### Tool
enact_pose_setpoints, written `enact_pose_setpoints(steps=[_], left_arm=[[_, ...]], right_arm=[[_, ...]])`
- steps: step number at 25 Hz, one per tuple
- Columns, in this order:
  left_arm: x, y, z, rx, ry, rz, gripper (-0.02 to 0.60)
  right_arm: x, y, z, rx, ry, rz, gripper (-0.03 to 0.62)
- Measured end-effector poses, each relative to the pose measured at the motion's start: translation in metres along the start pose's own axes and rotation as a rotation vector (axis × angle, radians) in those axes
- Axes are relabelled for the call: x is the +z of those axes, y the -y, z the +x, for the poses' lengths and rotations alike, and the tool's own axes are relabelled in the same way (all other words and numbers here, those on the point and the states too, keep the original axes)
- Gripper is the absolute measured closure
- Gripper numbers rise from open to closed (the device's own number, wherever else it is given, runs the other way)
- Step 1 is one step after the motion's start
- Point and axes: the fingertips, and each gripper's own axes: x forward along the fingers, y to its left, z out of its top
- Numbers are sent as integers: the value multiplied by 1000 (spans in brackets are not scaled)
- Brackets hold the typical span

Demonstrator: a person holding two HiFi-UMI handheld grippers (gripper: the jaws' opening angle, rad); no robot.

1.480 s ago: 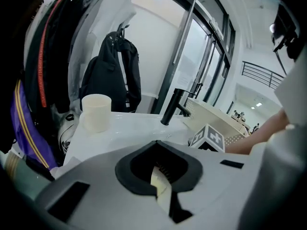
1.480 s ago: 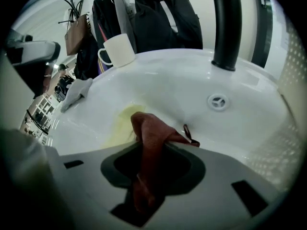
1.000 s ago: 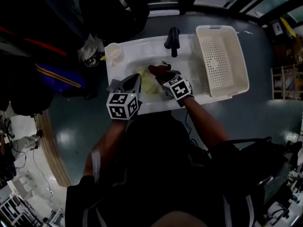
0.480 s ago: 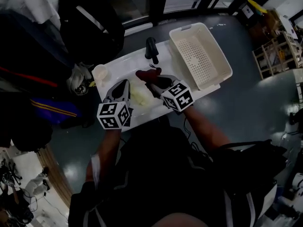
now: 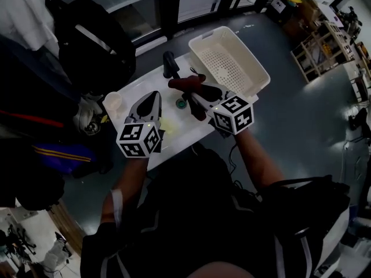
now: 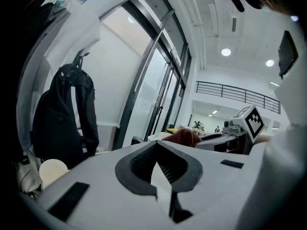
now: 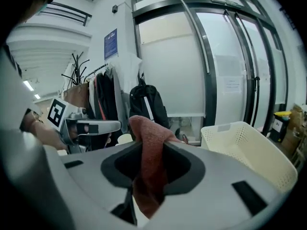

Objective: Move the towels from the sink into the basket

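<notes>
Head view | right tongs [image 5: 190, 90] clamped on red towel [image 5: 182, 83] | left tongs [image 5: 153, 96] together | sink [image 5: 174, 113] partly hidden beneath both

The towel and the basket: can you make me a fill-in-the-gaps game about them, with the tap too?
1. The right gripper is shut on a ____ towel.
2. The white basket has ____ towels in it.
3. In the head view, the basket stands on the ____ side of the sink.
4. The tap at the back of the sink is ____ in colour.

Missing words: red; no; right; black.
</notes>
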Motion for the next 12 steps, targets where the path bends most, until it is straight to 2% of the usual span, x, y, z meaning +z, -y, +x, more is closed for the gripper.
enact_pose_setpoints(steps=[4, 12], left_arm=[[17, 21, 17, -42, 34, 8, 575], [29, 63, 75, -23, 53, 38, 575]], right_arm=[[20, 28, -16, -36, 41, -1, 470], [50, 119, -45, -71, 105, -15, 470]])
